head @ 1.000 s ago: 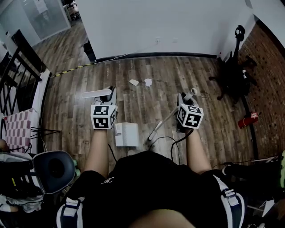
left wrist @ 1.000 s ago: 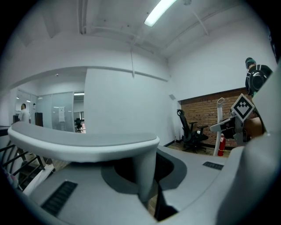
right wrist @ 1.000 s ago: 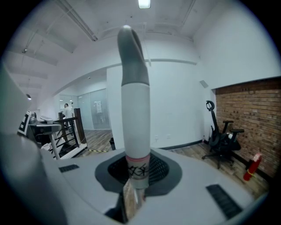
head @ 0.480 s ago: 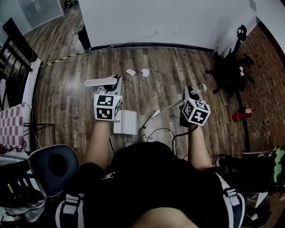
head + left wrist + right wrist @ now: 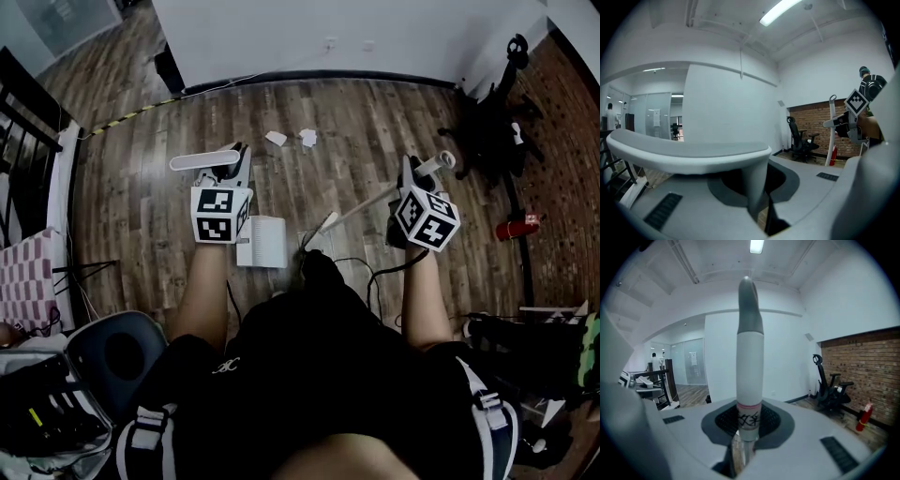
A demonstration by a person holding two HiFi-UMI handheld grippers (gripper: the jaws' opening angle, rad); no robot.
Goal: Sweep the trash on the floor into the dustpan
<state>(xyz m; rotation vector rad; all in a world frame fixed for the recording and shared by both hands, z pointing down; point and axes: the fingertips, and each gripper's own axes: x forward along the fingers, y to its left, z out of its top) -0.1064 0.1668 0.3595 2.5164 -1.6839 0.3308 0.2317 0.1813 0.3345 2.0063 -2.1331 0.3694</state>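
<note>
Wood-plank floor (image 5: 141, 187) under a white wall (image 5: 281, 37).

Head view: one paper scrap (image 5: 276, 138) and a second paper scrap (image 5: 308, 138) lie side by side on the floor. They are ahead of both grippers, nearer the left gripper (image 5: 232, 167). That one holds the dustpan handle (image 5: 202, 160). The white dustpan (image 5: 262, 241) sits on the floor behind and below it, well short of the scraps. The right gripper (image 5: 410, 180) holds the broom (image 5: 367, 202) near its upper end, and the stick slants down toward the dustpan side. An office chair (image 5: 487, 141) and a red fire extinguisher (image 5: 518, 228) stand off to the right gripper's far side.

Left gripper view: the jaws are clamped on the narrow stem of the dustpan handle, and its broad grip bar spans just above them. We see no trash from this view.

Right gripper view: the jaws are closed on the smooth white broom shaft, which rises straight ahead to a grey tip. The hold looks centred.

Handling, as we judge it:
- The scraps look very light, so they will likely skid or flutter. Short, low strokes suit them.
- The broom looks stiff and light, but its shaft looks slick and may twist in the jaws. A hold lower down would give more control.
- The dustpan looks like rigid, light plastic, and the stem is a sound place to hold it. We would keep its lip flat on the floor.
</note>
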